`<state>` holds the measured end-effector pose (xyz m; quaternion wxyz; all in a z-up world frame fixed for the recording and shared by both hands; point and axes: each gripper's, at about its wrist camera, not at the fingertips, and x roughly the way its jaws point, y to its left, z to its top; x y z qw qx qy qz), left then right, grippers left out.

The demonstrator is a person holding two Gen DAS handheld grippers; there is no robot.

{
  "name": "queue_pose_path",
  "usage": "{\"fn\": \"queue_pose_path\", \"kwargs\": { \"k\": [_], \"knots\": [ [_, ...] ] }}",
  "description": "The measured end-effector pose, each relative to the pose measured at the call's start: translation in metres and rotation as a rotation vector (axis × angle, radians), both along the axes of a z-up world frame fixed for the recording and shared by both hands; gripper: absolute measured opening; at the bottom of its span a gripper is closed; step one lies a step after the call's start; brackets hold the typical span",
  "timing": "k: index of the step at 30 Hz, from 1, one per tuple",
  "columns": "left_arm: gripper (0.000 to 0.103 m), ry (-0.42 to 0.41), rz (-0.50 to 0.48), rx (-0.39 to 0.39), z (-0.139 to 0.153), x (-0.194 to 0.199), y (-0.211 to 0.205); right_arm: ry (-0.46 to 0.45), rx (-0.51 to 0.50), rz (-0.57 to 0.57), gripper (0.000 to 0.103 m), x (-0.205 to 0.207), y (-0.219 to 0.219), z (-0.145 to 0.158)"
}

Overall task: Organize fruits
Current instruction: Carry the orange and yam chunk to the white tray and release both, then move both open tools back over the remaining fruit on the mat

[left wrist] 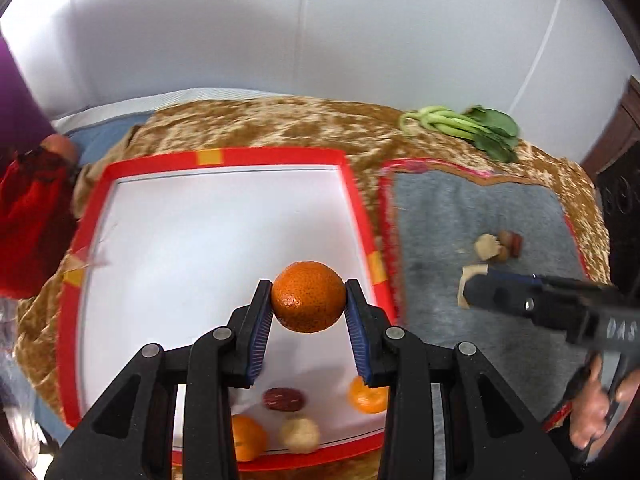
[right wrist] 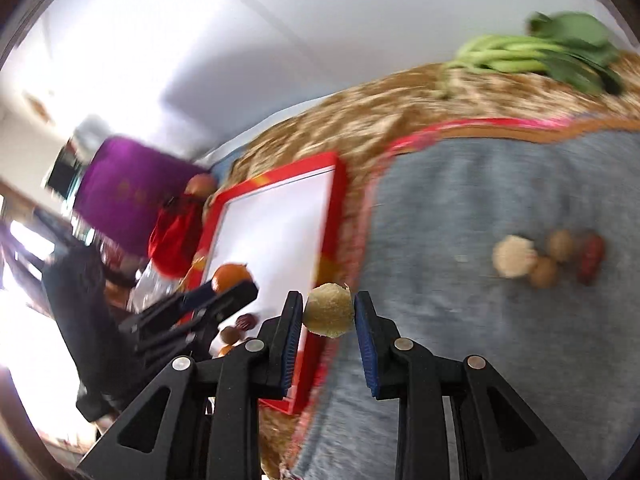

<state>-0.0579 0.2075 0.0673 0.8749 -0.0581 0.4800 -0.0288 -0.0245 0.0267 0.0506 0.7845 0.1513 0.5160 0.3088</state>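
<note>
Pinching the round, soft-skinned orange across its middle, your left tool judged it light, while your right tool pinched a pale fruit.

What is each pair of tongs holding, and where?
Left tongs pinch a round orange mandarin across its sides; right tongs pinch a pale tan, rough round fruit across its sides.

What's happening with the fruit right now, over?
Left gripper clamps orange over red-rimmed tray. Right gripper holds a pale beige fruit. Nothing blocking.
</note>
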Motion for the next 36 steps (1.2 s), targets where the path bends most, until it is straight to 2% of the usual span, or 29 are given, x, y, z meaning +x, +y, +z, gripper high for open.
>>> {"fn": "queue_pose_path", "kwargs": {
  "k": [6, 13, 19, 28, 36],
  "knots": [
    [0.034, 0.046, 0.006, 0.056, -0.012, -0.005, 0.01, -0.031, -0.035, 0.113, 0.027, -0.018, 0.048, -0.017],
    [0.034, 0.123, -0.007, 0.122, -0.029, -0.004, 0.006, -0.03, -0.106, 0.128, 0.028, -0.025, 0.068, -0.039],
    [0.034, 0.149, 0.02, 0.118, -0.032, -0.003, 0.008, -0.037, -0.118, 0.142, 0.031, -0.029, 0.075, -0.041],
    [0.039, 0.108, 0.032, 0.084, -0.021, 0.004, 0.004, -0.008, -0.054, 0.107, 0.037, -0.023, 0.056, -0.03],
    [0.04, 0.087, -0.038, 0.1, -0.014, 0.013, -0.034, 0.02, 0.058, -0.077, 0.037, -0.001, -0.014, -0.009]
  ]
}}
